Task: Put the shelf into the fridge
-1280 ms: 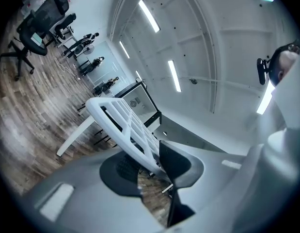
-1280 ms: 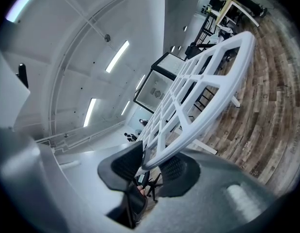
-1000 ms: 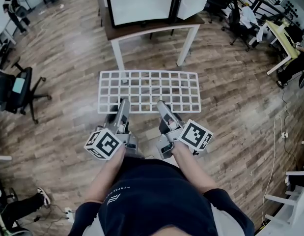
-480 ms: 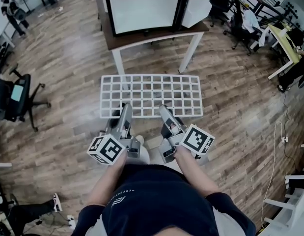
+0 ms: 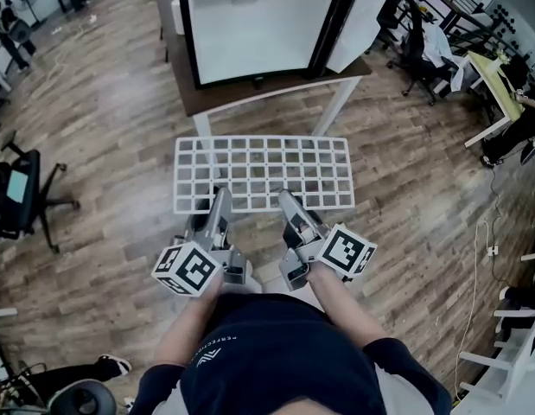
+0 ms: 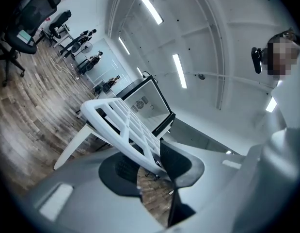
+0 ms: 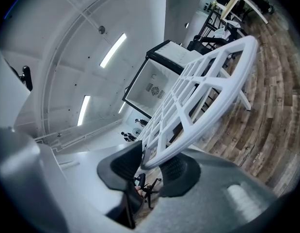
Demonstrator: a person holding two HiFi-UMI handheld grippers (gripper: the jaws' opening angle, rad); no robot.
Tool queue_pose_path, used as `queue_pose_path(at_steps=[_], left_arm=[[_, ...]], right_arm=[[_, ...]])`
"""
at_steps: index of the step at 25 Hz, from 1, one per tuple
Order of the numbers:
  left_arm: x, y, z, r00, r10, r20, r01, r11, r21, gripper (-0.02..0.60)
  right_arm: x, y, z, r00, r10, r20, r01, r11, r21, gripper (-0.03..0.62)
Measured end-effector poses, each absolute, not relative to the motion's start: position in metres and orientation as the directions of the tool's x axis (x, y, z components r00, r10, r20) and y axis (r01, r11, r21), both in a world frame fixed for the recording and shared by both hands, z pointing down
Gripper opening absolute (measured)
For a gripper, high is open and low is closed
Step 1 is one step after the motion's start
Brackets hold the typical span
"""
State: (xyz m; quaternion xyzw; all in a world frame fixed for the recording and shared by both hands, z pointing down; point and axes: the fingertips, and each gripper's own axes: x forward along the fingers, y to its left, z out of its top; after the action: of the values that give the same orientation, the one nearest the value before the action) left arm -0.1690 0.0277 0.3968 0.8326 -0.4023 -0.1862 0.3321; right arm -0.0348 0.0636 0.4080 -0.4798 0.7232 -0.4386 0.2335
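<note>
Fingers (image 6: 176, 160) of left gripper (image 5: 219, 194) and right gripper (image 5: 287, 199) pinch shelf (image 7: 197, 130) at near rim, right's just easing open. Looks light, stiff, slick: hold rim.

The left gripper (image 5: 220, 194) is grey with black ribbed pads (image 6: 124, 170); behind its fingers (image 5: 217, 214) sits a white cube (image 5: 187, 268) with black square markers. The shirt (image 5: 276, 353) is navy.

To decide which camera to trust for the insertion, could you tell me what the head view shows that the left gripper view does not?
Head view only: the shelf's whole grid, the marker cube and the person's dark shirt. Left gripper view only: ceiling lights, and the left tool's pads clamped on the shelf's edge. Both: the shelf, the open fridge on its table, and the wood floor.
</note>
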Motion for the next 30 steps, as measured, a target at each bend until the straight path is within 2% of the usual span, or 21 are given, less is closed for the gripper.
queue_pose_path(at_steps=[9,16,22,30], left_arm=[[-0.176,-0.038,0.395,0.627,-0.779,-0.023,-0.554,-0.466,0.69,0.126],[-0.147,-0.072,0.39,0.607,-0.794,-0.032,-0.557,-0.454,0.696,0.127],[-0.121,-0.1,0.385,0.536,-0.843,-0.045,-0.568,-0.399,0.72,0.127],[-0.085,-0.135,0.382,0.441,-0.897,-0.03,-0.611,-0.325,0.721,0.126]], right_arm=[[-0.043,0.001,0.407,-0.431,-0.9,0.056,-0.497,0.185,-0.848,0.103],[-0.014,-0.035,0.4,-0.451,-0.892,0.029,-0.511,0.231,-0.828,0.101],[0.017,-0.074,0.385,-0.551,-0.834,-0.01,-0.539,0.365,-0.759,0.117],[0.054,-0.125,0.378,-0.65,-0.76,0.013,-0.506,0.42,-0.753,0.121]])
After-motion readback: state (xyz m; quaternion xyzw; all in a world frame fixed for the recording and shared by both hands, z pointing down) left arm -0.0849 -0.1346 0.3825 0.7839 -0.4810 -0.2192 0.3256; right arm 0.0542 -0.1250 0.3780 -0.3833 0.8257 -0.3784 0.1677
